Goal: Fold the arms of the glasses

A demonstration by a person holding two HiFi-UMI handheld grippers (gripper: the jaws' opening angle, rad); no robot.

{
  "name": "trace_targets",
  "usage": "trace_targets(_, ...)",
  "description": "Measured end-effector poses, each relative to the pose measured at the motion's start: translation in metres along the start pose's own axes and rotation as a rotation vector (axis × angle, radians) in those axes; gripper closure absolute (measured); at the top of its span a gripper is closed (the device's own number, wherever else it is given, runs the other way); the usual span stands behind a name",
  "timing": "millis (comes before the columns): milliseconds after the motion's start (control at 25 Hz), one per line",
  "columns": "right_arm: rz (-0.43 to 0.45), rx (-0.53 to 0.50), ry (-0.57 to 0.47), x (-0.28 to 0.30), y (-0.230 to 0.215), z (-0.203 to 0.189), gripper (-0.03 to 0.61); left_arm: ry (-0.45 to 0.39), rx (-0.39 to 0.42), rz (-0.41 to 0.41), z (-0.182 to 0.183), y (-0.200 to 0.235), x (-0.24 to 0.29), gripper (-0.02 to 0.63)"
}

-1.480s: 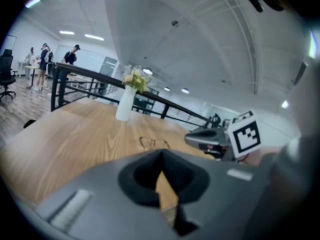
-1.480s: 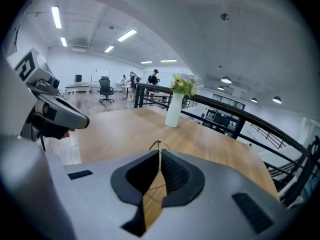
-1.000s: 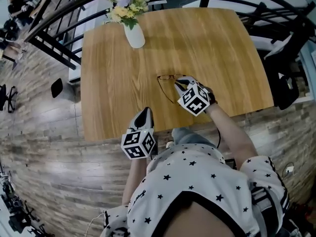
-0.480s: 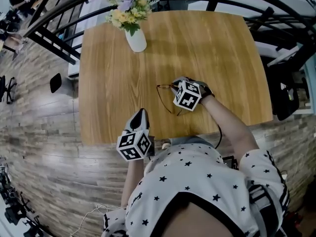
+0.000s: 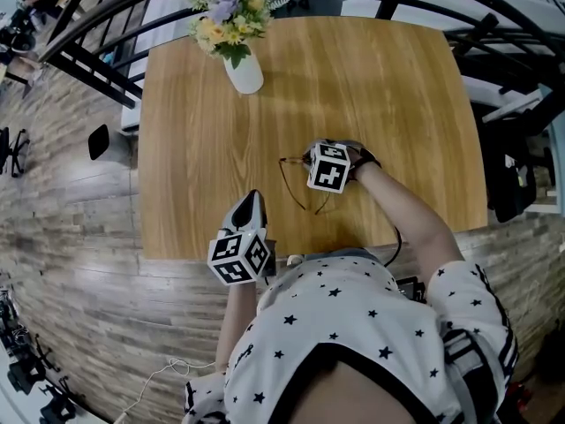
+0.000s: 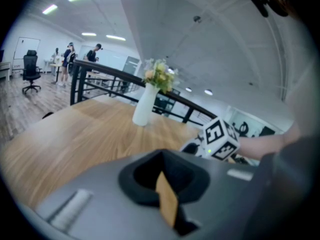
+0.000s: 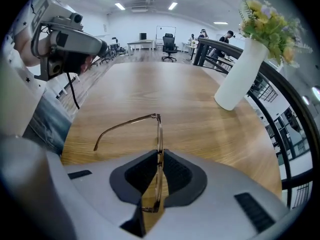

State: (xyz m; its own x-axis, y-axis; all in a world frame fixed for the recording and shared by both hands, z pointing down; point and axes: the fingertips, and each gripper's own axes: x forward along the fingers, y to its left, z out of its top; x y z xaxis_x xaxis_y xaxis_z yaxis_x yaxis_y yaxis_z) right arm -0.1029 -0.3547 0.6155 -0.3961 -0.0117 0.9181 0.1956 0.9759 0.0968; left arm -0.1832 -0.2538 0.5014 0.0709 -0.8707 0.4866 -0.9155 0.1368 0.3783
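The thin brown-rimmed glasses stand on edge on the wooden table. My right gripper is shut on their front frame and points steeply down at the table. One arm sticks out open to the left; the other is hidden by the gripper. In the head view the glasses lie just left of the right gripper. My left gripper hovers at the table's near edge, apart from the glasses. Its jaws are shut with nothing between them.
A white vase with flowers stands at the table's far left, also in the right gripper view as the vase. A black railing runs behind the table. The person's starred shirt fills the lower head view.
The right gripper has sunk toward the table with the glasses and tipped steeper. The left gripper has drifted a little along the near edge, still shut.
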Motion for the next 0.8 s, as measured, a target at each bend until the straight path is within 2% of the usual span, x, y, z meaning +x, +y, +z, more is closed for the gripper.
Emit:
trace_targets(400, 0.023, -0.033, -0.006, -0.001, 0.002, 0.003, 0.558, 0.003, -0.003, 0.008, -0.001, -0.003, 0.001, 0.606)
trace_targets(800, -0.105, 0.018, -0.055, -0.021, 0.003, 0.013, 0.558, 0.004, 0.018, -0.023, -0.007, -0.008, -0.005, 0.607)
